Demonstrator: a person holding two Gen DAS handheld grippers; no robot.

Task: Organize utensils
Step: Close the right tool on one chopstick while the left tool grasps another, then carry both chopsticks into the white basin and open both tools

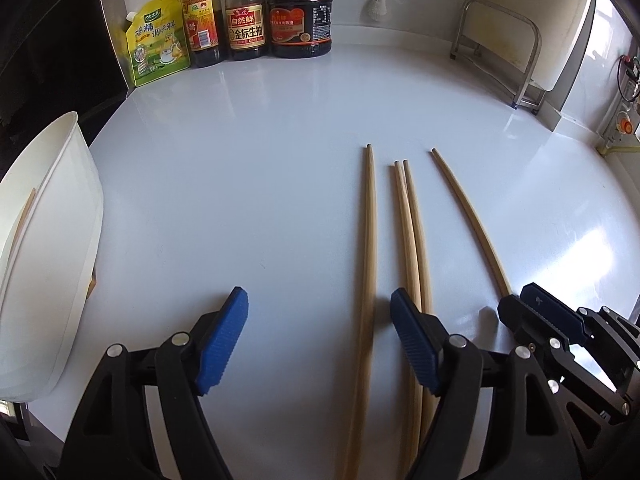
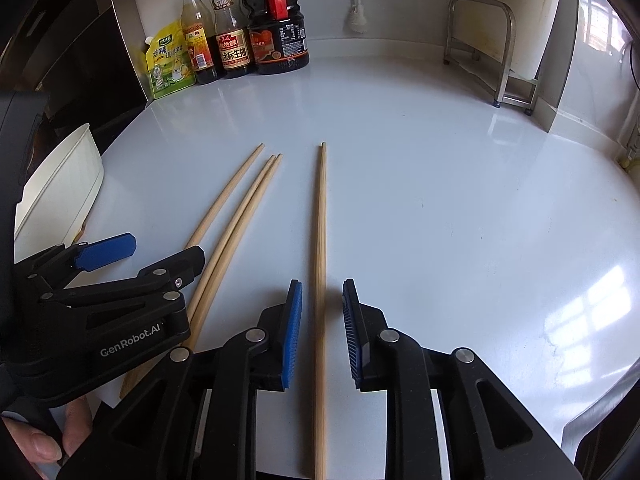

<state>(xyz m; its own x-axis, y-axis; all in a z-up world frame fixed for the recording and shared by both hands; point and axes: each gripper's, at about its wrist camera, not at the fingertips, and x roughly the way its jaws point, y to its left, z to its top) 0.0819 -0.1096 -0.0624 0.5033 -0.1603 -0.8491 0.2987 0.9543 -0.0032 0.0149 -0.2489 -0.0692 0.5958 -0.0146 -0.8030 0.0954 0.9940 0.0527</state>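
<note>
L gripper point(image 1: 320, 336) wide open, R gripper point(image 2: 322, 332) straddling chopstick point(image 2: 321, 240), no contact.

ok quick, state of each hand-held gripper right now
left hand-held gripper: open, holding nothing
right hand-held gripper: open, straddling the rightmost chopstick, not gripping

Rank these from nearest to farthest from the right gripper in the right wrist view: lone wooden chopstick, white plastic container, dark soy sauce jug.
1. Lone wooden chopstick, lying between the right gripper's open jaws.
2. White plastic container, left edge.
3. Dark soy sauce jug, back wall.
</note>
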